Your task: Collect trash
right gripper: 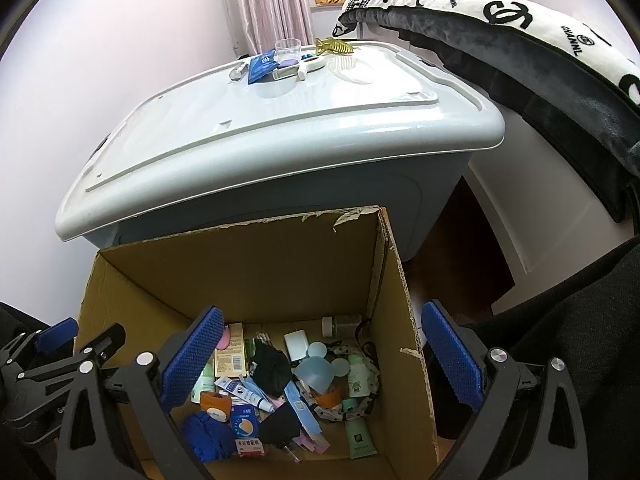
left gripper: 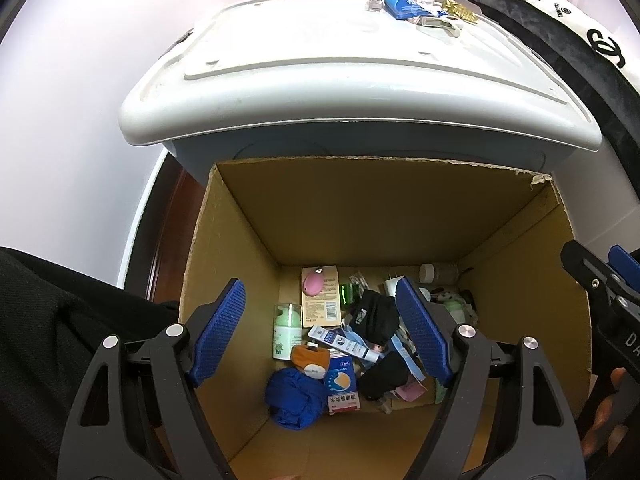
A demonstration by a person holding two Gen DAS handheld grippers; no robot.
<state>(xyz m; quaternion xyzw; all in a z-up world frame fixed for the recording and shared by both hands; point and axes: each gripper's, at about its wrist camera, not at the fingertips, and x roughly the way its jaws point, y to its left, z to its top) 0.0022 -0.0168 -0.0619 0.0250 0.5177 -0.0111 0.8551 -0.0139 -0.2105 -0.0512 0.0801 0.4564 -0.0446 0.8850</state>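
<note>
I held both grippers above the open box (left gripper: 400, 216), looking down into it. The left gripper (left gripper: 324, 330) was released, its blue pads (left gripper: 218, 332) spread wide with nothing between them. The right gripper (right gripper: 320, 364) was likewise released and empty, its pads (right gripper: 192, 360) wide apart; its right pad hung just outside the box's right wall. In the left view I saw the right gripper at the right edge of frame.

The trash lay heaped on the box floor. I noted a blue cloth (left gripper: 294, 400) at the near left, touching a red-and-blue carton (left gripper: 342, 386). An orange item (left gripper: 310, 358) sat just behind the cloth. A green-and-white bottle (left gripper: 286, 332) stood at the left, beside a tan card (left gripper: 322, 296) carrying a pink oval. A white-and-blue tube (left gripper: 344, 343) lay diagonally across the middle, with black fabric (left gripper: 374, 316) just behind it. A small jar (left gripper: 438, 273) lay in the far right corner. From the right view I also logged a pale green tube (right gripper: 362, 438) at the near right and a spotted pouch (right gripper: 360, 396) near it.

Behind the box stood a grey bin with its lid (right gripper: 280, 120) shut. On the lid's far end sat a clear cup (right gripper: 288, 50), a blue packet (right gripper: 262, 65) and a gold hair clip (right gripper: 334, 46), close together. A printed blanket (right gripper: 520, 28) draped at the right.
</note>
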